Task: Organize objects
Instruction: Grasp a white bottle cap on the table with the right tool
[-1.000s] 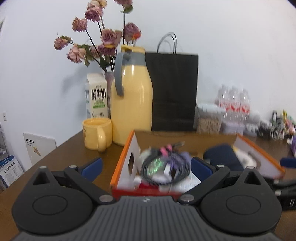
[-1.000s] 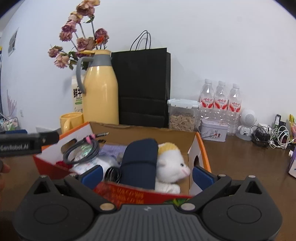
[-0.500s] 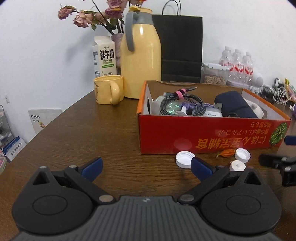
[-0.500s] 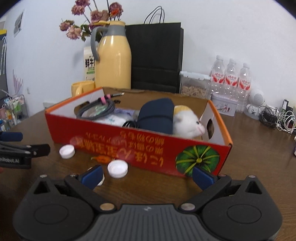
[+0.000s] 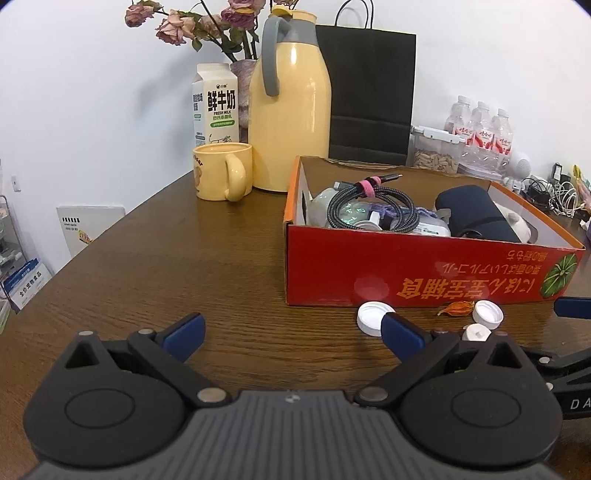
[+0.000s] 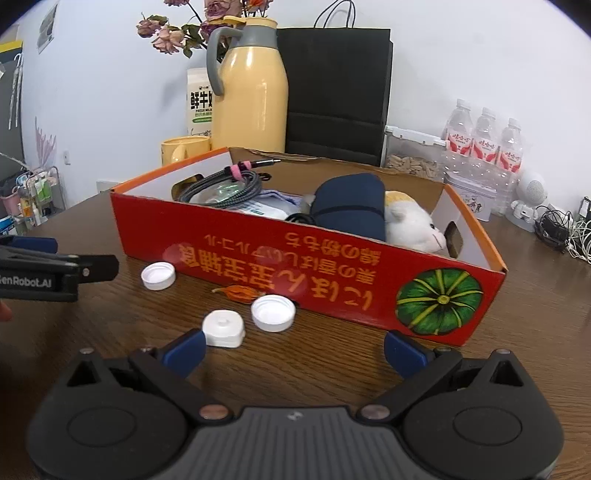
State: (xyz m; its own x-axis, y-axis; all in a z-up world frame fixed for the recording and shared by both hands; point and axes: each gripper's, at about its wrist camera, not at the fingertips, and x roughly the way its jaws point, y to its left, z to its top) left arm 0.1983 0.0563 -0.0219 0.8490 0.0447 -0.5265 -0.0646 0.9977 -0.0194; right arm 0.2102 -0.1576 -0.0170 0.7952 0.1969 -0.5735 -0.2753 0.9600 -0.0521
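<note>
A red cardboard box (image 5: 424, 273) (image 6: 295, 258) stands on the brown table (image 5: 184, 258). It holds a coiled braided cable (image 5: 373, 206) (image 6: 221, 184), a dark blue roll (image 5: 476, 214) (image 6: 351, 203) and a white plush toy (image 6: 413, 225). In front of it lie two round white caps (image 6: 158, 275) (image 6: 273, 313), a squarish white cap (image 6: 223, 328) and an orange dried husk (image 6: 240, 292). They also show in the left wrist view, the round caps (image 5: 370, 317) (image 5: 488, 314), the squarish cap (image 5: 477, 334) and the husk (image 5: 456, 307). My left gripper (image 5: 291, 332) and right gripper (image 6: 291, 347) are open, empty, low over the table before the box.
A yellow mug (image 5: 223, 176), a yellow thermos jug (image 5: 290, 99), a milk carton (image 5: 216, 107), dried roses (image 5: 192, 22) and a black paper bag (image 5: 369, 96) stand behind the box. Water bottles (image 6: 484, 144), a seed container (image 6: 413, 155) and tangled cables (image 6: 565, 229) are at the back right.
Both grippers have pulled back from over the box and dropped lower. The box front and the caps on the table have come into view.
</note>
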